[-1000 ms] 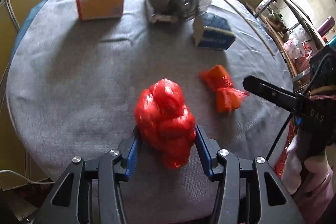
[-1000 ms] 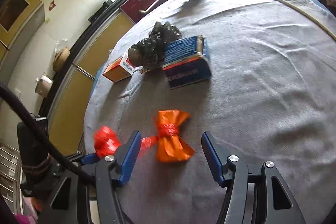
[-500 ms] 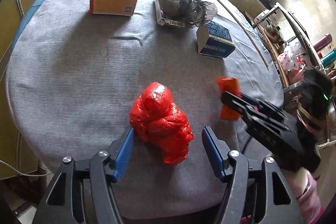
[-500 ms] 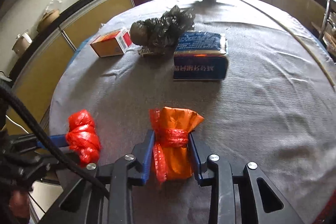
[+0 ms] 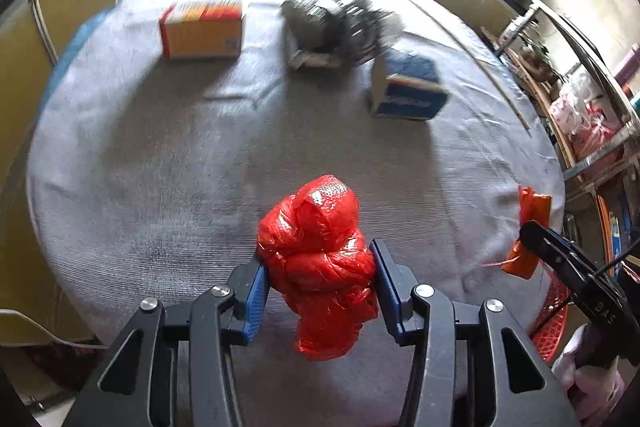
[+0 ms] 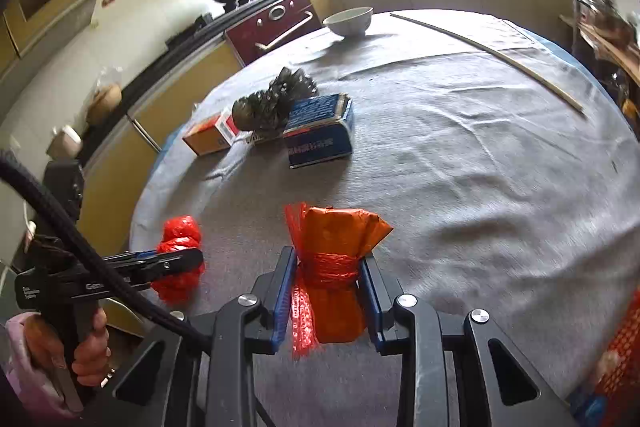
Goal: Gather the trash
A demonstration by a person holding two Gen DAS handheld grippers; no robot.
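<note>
My left gripper (image 5: 318, 277) is shut on a crumpled red plastic bag (image 5: 320, 259) and holds it above the near edge of the round grey table (image 5: 160, 167). My right gripper (image 6: 328, 293) is shut on an orange tied bag (image 6: 336, 267), lifted over the table's near edge. The red bag also shows at the left of the right wrist view (image 6: 180, 259), and the orange bag at the right of the left wrist view (image 5: 530, 231). On the table lie an orange box (image 5: 202, 29), a dark crumpled bag (image 5: 336, 25) and a blue box (image 5: 408, 89).
A white bowl (image 6: 348, 21) stands at the table's far edge. A thin stick (image 6: 488, 57) lies across the far right. A red mesh basket (image 5: 554, 315) sits below the table's right edge. Kitchen cabinets and a stove run behind.
My left gripper closed on the red bag and lifted it. My right gripper, shut on the orange bag, raised it and drew it back toward the table's edge.
</note>
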